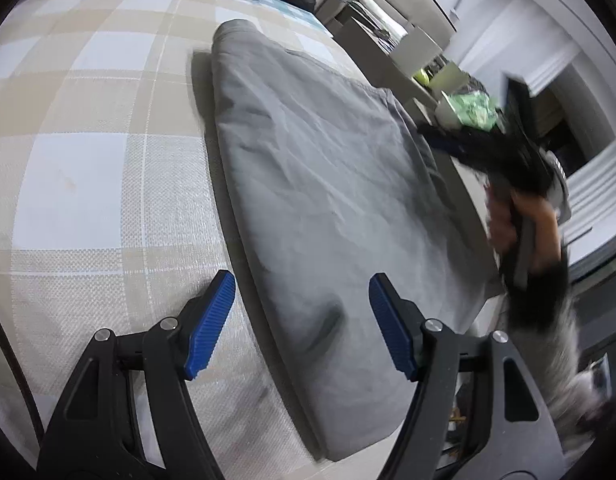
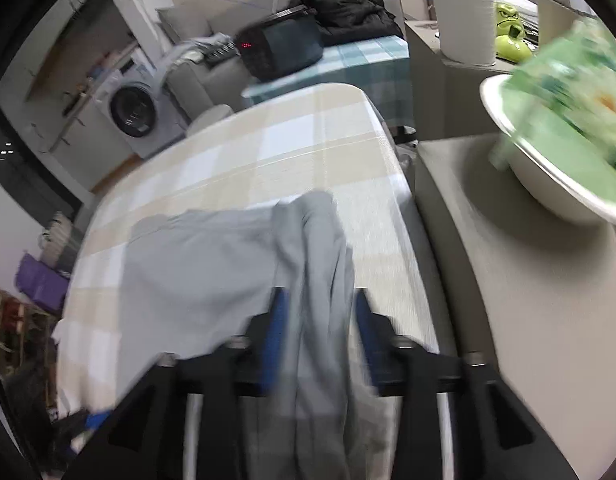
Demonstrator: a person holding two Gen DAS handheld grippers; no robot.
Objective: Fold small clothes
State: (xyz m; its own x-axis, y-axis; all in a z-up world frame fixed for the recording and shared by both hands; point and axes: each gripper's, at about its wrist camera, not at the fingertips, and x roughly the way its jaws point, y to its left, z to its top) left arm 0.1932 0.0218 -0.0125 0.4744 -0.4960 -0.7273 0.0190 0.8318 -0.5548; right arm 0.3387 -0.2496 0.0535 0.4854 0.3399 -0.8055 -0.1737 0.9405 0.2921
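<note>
- We find the grey garment (image 1: pixel 316 208) lying on the checked tablecloth (image 1: pixel 92 152), spread as a long flat panel that runs from the near edge of the table toward its far end.
- In the left wrist view, the left gripper (image 1: pixel 302 326) hovers over the near end of the garment with its jaws set well apart. One blue pad (image 1: pixel 210 322) is above the bare cloth of the table, the other above the grey fabric. Nothing is clamped between them.
- In the same view, the right gripper (image 1: pixel 440 136) appears at the right edge of the table, blurred, with a hand (image 1: pixel 520 216) around its handle and a dark sleeve below it.
- In the right wrist view, the right gripper (image 2: pixel 318 336) has a bunched vertical fold of the grey garment (image 2: pixel 320 280) hanging between its blue pads. The jaws stand partly apart. The picture is too blurred for us to tell whether the pads press on the fabric or only flank it.
- The rest of the garment spreads to the left of that fold, flat on the tablecloth (image 2: pixel 292 140).
- To the right of the table we see a beige surface carrying a white bowl (image 2: pixel 540 196) with a green packet (image 2: pixel 576 92) in it.
- Beyond the table stand a black device with red digits (image 2: pixel 282 52), a dark jacket (image 2: pixel 344 4) and a washing machine (image 2: pixel 134 110).
</note>
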